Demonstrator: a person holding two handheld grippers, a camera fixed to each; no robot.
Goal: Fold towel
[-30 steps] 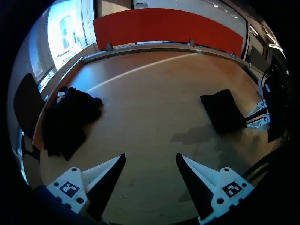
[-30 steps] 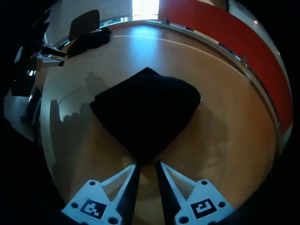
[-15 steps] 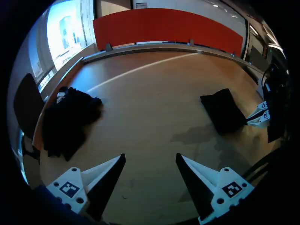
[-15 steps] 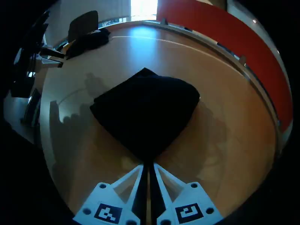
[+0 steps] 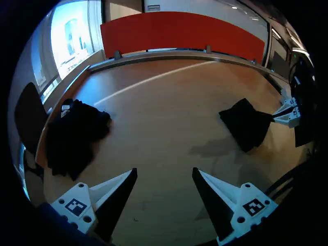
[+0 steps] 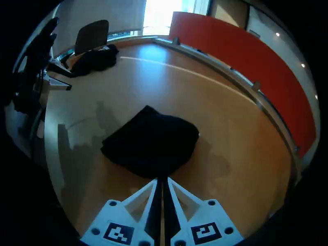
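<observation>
1 towel [image 6: 151,143], 1 dark cloth pile [image 5: 74,135]

Glossy wooden table [image 5: 164,102] with a red panel [image 5: 180,30] upright along its far edge, a dark chair [image 5: 26,110] at the left corner, a heap of dark cloth [image 5: 76,131] nearby, a bright window [image 5: 69,37] beyond.

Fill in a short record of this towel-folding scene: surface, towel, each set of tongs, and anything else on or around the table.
Surface: wooden table
Towel: black towel, bunched, lying on the table
Right tongs: shut on the towel's near corner
Left tongs: open, holding nothing, above bare wood
Other cloth: heap of dark cloth near the table's edge
Background: red panel along the far side; chair beside the heap
</observation>
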